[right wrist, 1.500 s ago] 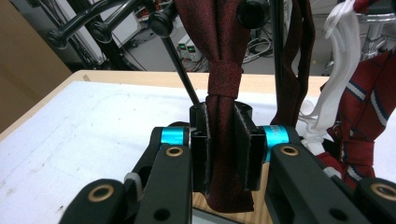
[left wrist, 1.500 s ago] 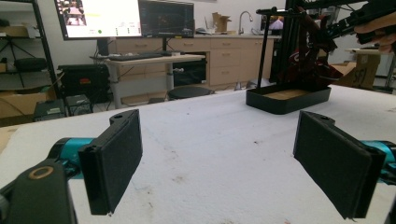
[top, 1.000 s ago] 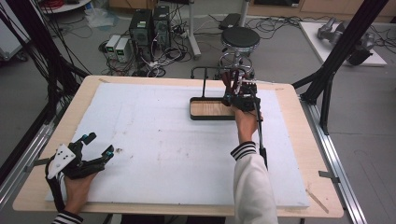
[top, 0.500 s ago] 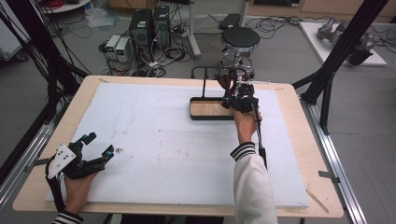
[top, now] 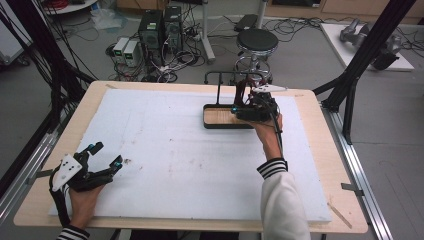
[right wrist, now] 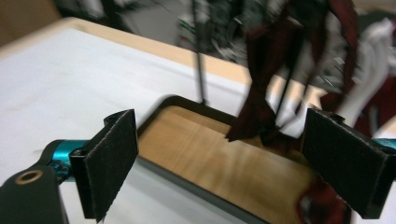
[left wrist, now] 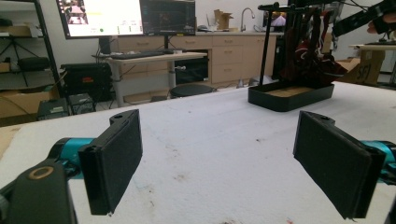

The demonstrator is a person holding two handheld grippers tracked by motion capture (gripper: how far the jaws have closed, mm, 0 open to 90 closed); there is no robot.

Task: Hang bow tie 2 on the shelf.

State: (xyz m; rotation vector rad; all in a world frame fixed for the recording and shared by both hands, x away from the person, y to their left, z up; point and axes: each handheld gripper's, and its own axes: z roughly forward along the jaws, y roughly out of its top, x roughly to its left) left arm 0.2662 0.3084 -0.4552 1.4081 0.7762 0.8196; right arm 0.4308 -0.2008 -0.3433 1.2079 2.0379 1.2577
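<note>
Since a second ago the right gripper [top: 240, 108] has shifted slightly toward the rack, while the left gripper [top: 102, 159] has stayed put at the bench's near-left corner.

High view: the black tray [top: 216, 118] with its wooden floor sits at about one o'clock from the bench's middle, and a thin black rack [top: 220, 80] rises from its far edge. Dark red cloth [top: 241, 90] hangs from the rack's top bar. The right gripper hovers over the tray's right end, pointing toward nine o'clock, with the cloth just beyond it at twelve. That hand is clearly the nearer one; the left gripper is well apart, at seven o'clock.

Left gripper view: its jaws stand wide apart with nothing between them, over bare white foam [left wrist: 210, 140]. The tray [left wrist: 289, 95] and hanging cloth [left wrist: 308, 56] lie far off at one o'clock.

Right gripper view: the jaws are wide open and empty. The cloth [right wrist: 261, 102] hangs down between them at about one o'clock, its long axis upright, its tip near the tray's wooden floor [right wrist: 210, 158]. My guess is a short advance would bring the cloth between the pads.
</note>
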